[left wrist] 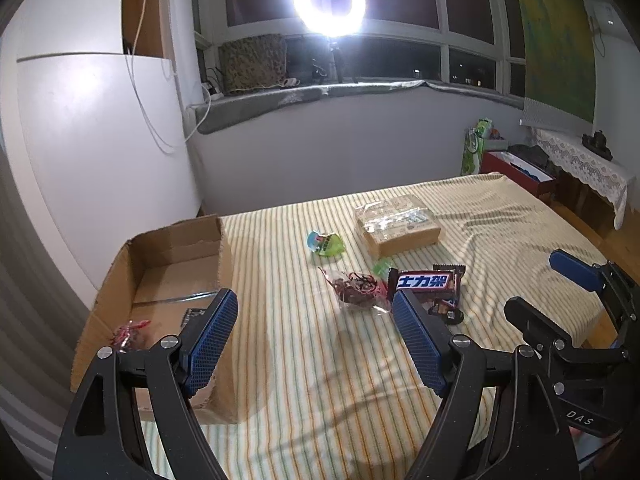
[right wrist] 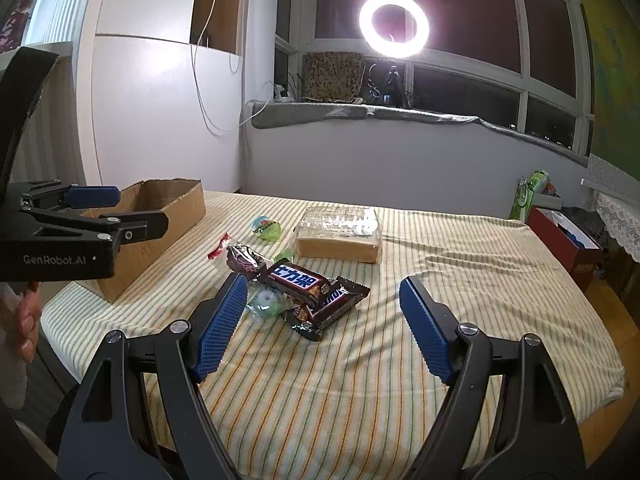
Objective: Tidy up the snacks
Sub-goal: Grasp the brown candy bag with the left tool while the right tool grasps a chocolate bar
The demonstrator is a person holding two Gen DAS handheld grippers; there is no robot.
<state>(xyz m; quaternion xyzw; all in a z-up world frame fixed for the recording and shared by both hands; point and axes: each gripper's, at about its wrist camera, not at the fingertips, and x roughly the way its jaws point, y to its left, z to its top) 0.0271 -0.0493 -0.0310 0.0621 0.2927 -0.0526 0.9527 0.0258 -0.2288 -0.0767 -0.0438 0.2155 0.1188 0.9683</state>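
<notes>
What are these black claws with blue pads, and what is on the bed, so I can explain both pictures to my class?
They are two hand-held grippers, each carrying a camera that looks out between its own jaws. One picture is from the left gripper, the other from the right gripper. Both stand open and hold nothing. On the striped cloth lie Snickers bars, small wrapped sweets, a green toy-like pack and a wrapped parcel. An open cardboard box at the left already holds a few snacks.

A home bedroom: striped bedsheet [right wrist: 360, 360], window sill [right wrist: 400, 114], lace-covered side table [left wrist: 580, 160], wardrobe [left wrist: 100, 140].
</notes>
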